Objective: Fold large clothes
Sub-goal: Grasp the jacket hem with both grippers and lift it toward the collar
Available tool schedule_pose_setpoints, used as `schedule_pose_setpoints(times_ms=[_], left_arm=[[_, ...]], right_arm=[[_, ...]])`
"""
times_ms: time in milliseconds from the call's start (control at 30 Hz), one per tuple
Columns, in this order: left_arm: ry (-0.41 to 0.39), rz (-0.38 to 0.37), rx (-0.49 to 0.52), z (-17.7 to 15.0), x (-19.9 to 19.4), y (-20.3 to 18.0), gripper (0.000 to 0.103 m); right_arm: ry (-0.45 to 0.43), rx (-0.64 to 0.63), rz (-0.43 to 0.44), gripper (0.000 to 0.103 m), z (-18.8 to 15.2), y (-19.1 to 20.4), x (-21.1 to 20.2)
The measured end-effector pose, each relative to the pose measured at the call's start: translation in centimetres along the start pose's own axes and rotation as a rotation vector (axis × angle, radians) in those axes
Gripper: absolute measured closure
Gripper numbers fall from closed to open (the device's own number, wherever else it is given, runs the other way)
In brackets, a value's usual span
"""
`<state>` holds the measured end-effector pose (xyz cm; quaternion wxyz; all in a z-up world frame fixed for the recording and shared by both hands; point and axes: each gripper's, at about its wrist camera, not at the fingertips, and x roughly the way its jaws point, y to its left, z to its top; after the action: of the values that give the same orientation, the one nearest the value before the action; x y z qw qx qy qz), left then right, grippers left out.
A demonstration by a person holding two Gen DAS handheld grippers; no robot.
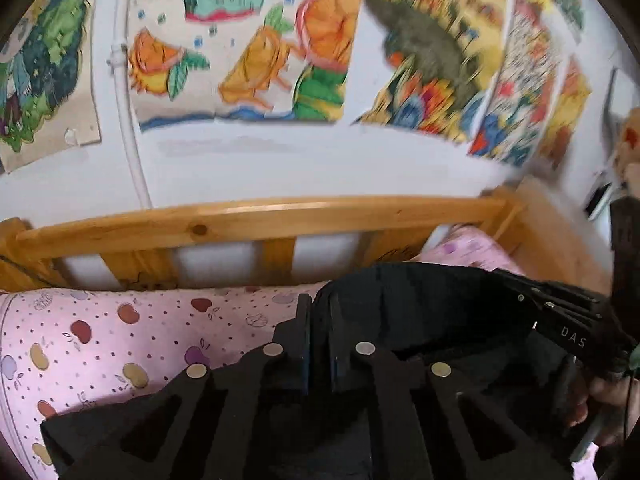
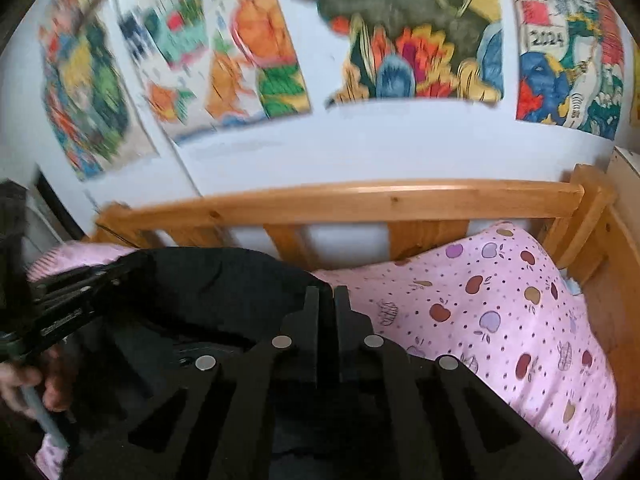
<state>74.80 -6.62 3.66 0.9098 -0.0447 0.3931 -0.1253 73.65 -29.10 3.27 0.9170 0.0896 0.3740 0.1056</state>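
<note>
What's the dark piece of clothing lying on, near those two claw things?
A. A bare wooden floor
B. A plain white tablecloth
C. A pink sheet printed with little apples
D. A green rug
C: the black garment rests on a pink sheet dotted with small apples, in front of the wooden bed rail.

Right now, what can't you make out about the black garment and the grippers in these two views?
- Black fabric garment: type and fold state, hidden behind the left hand-held gripper in the left wrist view.
- Right hand-held gripper: whether fabric is pinched, black on black.
- Wall drawings: motion-blurred.
</note>
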Motion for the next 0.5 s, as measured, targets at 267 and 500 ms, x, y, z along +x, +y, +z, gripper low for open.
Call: schedule_pose_setpoints(times_ms=[267, 500], left_arm=[[-0.138, -0.170, -0.030, -2.4, -10.8, 0.7, 0.098], [-0.136, -0.257, 0.060, -6.9, -18.6, -0.4, 0.098]], right_arm=[[-0.154, -0.030, 0.154, 0.098, -3.9, 0.0, -11.4], [-0.165, -0.115, 0.183, 0.098, -9.3, 2.2, -18.7]])
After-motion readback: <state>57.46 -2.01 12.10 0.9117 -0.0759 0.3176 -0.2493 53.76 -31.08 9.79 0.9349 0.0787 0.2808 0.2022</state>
